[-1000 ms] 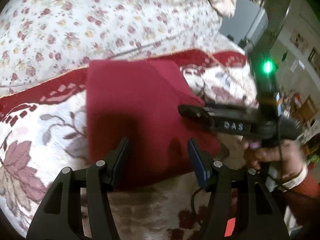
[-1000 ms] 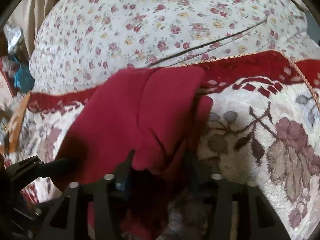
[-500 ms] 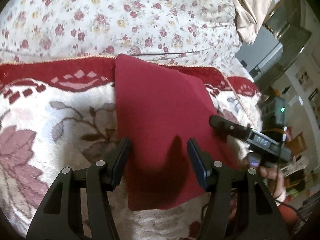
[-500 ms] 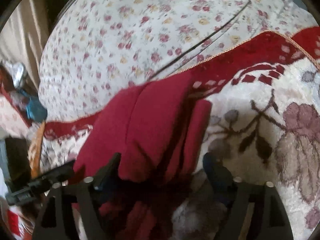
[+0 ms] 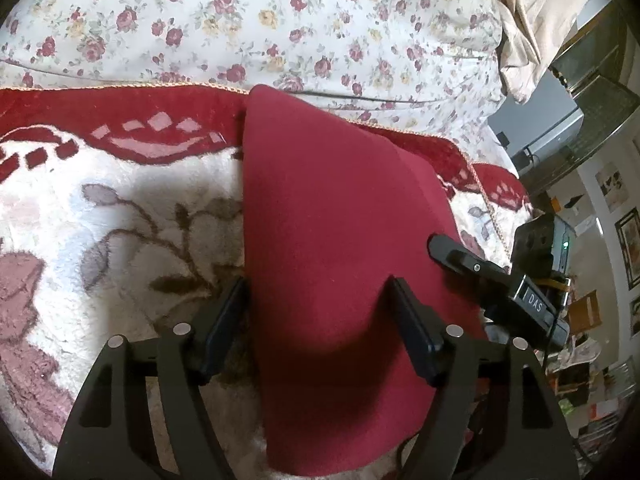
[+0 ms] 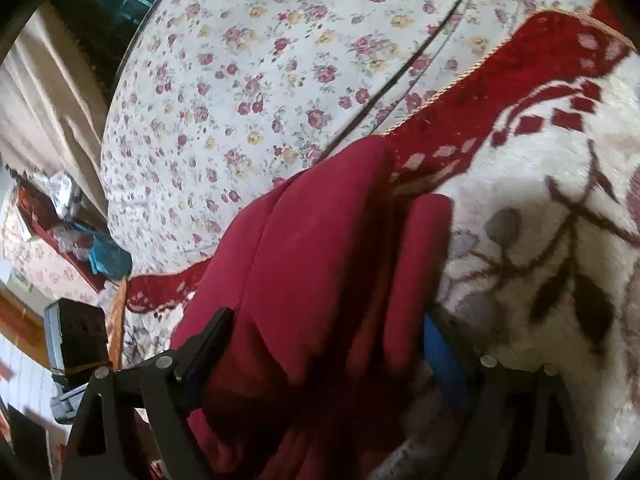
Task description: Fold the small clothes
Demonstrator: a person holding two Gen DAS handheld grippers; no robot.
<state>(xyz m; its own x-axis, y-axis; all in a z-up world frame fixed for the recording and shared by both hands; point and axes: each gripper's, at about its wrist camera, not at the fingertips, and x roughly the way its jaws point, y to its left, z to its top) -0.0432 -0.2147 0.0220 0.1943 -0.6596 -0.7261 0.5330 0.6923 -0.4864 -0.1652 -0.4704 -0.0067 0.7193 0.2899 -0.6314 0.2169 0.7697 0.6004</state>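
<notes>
A dark red garment lies folded flat on a red-and-white floral blanket. My left gripper hovers over its near part; its jaws are opening, with the cloth lying under and between them and the left pad at the cloth's left edge, not pressing. In the right wrist view the garment shows several stacked folds. My right gripper straddles that bunched edge, its jaws opening, and the blue right pad stands free of the cloth. One finger of the right gripper rests at the garment's right side.
A quilt with small roses covers the bed behind the blanket. A beige cloth hangs at the upper right. Beyond the bed's right edge is a cluttered room. A shelf with bags shows at the left of the right wrist view.
Both pairs of jaws have spread wider. The right gripper has let go of the bunched red edge. Both grippers have sunk closer to the blanket, and the garment now lies flatter.
</notes>
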